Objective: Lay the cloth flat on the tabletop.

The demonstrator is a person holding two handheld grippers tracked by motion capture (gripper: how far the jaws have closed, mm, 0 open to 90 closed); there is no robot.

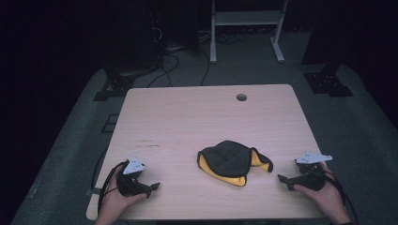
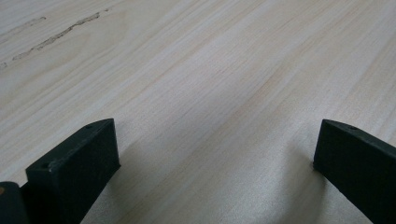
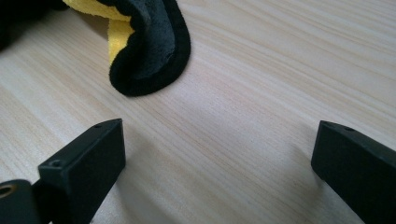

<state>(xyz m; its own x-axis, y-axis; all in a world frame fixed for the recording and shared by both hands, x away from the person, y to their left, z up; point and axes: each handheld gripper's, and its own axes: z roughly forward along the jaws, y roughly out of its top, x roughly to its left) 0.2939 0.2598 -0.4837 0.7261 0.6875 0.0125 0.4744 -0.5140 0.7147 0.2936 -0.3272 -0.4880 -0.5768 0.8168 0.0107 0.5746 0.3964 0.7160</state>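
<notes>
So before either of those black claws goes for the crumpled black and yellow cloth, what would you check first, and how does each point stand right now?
1. Left gripper jaws open with nothing between them: ok.
2. Right gripper jaws open with nothing between them: ok.
3. Crumpled black and yellow cloth lies free on the pale wooden table, touched by neither gripper: ok.
4. Cloth edge in sight ahead of the right gripper: ok.
5. Cloth spread flat: not ok, it is bunched and folded over.
6. Which corner lies underneath the folds: cannot tell.
</notes>
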